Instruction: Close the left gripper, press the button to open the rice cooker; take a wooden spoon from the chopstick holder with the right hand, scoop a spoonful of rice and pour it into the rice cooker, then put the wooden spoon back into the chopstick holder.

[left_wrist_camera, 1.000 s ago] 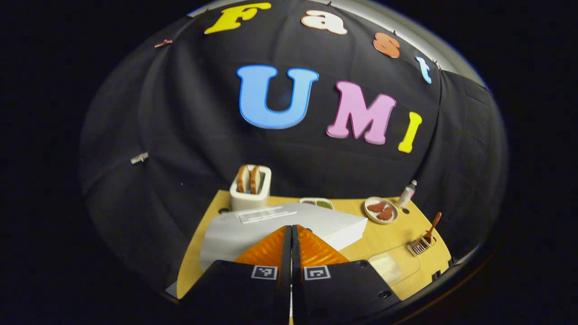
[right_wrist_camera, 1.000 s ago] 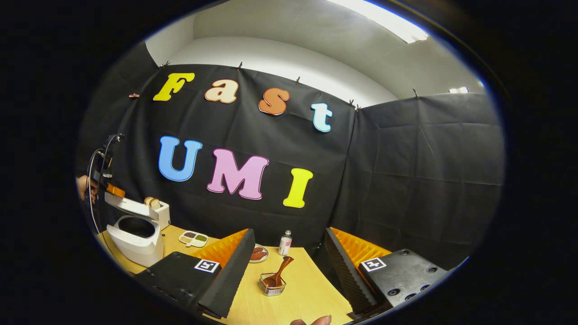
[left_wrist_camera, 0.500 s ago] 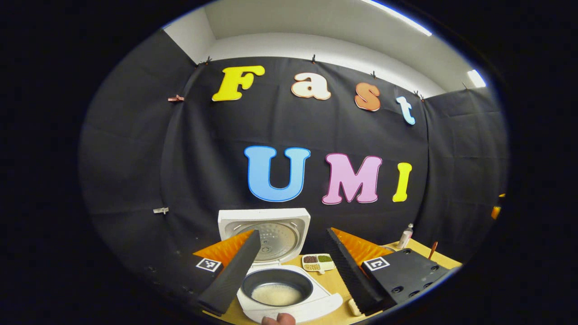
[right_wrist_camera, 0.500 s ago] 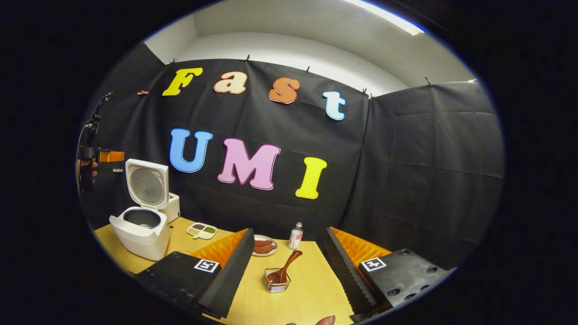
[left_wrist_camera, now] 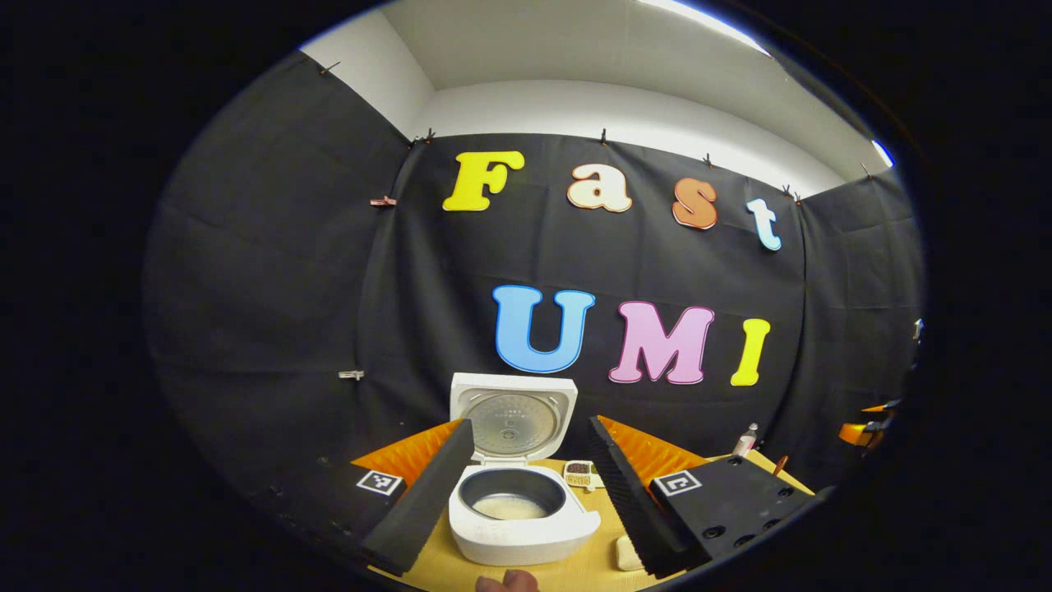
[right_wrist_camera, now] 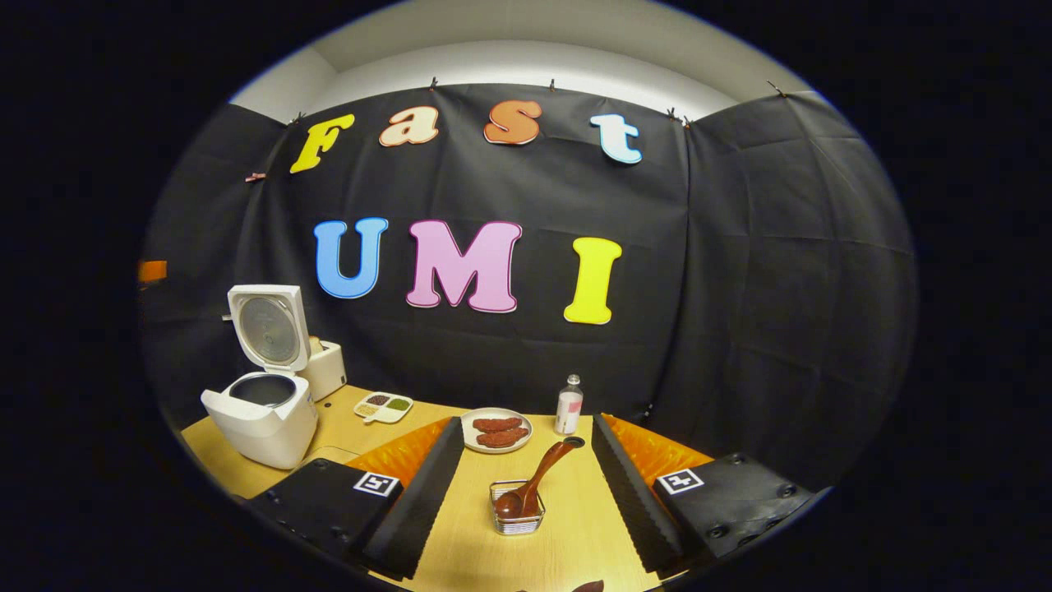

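The white rice cooker stands open, its lid upright and some white rice in the pot. My left gripper is open, a short way back from the cooker, which sits between its fingers. In the right gripper view the cooker is at the far left. A wooden spoon leans in the wire chopstick holder on the table. My right gripper is open above and behind the holder, not touching the spoon.
On the wooden table are a toaster behind the cooker, a divided condiment dish, a plate of reddish pieces and a small bottle. A pale container's corner lies right of the cooker.
My left gripper has opened and pulled back from the cooker, whose lid has swung fully up. My right gripper has tilted down, bringing the spoon holder nearer between its fingers.
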The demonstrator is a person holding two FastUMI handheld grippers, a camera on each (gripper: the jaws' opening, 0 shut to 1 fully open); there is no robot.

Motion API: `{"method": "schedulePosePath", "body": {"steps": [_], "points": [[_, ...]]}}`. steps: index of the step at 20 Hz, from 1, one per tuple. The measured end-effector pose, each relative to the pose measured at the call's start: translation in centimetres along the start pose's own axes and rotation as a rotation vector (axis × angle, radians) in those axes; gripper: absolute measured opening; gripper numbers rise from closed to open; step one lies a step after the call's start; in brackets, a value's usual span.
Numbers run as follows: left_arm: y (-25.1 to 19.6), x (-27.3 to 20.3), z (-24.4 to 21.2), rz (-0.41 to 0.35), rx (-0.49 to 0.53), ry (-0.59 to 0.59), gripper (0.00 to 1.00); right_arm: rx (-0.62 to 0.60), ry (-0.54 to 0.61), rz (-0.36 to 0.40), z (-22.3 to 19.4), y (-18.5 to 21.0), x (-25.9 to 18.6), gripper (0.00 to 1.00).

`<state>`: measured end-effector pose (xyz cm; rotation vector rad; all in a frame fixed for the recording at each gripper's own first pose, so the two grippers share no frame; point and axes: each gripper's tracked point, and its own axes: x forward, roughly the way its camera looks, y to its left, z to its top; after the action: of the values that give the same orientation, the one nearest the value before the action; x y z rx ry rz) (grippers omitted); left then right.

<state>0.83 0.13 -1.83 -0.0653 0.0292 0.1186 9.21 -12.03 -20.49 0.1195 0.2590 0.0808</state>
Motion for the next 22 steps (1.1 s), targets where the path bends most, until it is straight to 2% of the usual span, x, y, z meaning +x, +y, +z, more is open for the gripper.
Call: {"method": "schedulePosePath", "body": {"steps": [3,5,10,15,17,19,21,22], "points": [[-0.1,-3.1,-0.3,0.070,0.004,0.009,0.95,0.036,0.065,0.037,-3.0,-0.6,2.8,0.98],[-0.9,-4.4,-0.6,0.088,-0.001,0.025,0.95,0.058,0.120,0.064,-5.5,-0.7,4.5,0.98],[-2.7,-5.3,-0.7,0.127,0.020,0.045,0.95,0.086,0.242,0.123,-11.8,-1.2,8.4,0.98],[-4.1,-7.4,-1.1,0.199,0.015,0.066,0.95,0.156,0.362,0.166,-17.5,-0.8,12.6,0.97],[-4.3,-8.0,-1.2,0.217,0.024,0.081,0.95,0.182,0.399,0.157,-19.3,-1.3,14.6,0.89],[-4.3,-8.4,-1.4,0.242,0.029,0.094,0.95,0.245,0.435,0.154,-20.5,-1.3,16.4,0.75],[-4.4,-8.6,-1.4,0.262,0.020,0.103,0.95,0.299,0.484,0.163,-21.9,-1.1,17.2,0.59],[-4.4,-8.7,-1.5,0.268,0.013,0.106,0.95,0.329,0.502,0.189,-22.3,-0.4,17.5,0.41]]}}
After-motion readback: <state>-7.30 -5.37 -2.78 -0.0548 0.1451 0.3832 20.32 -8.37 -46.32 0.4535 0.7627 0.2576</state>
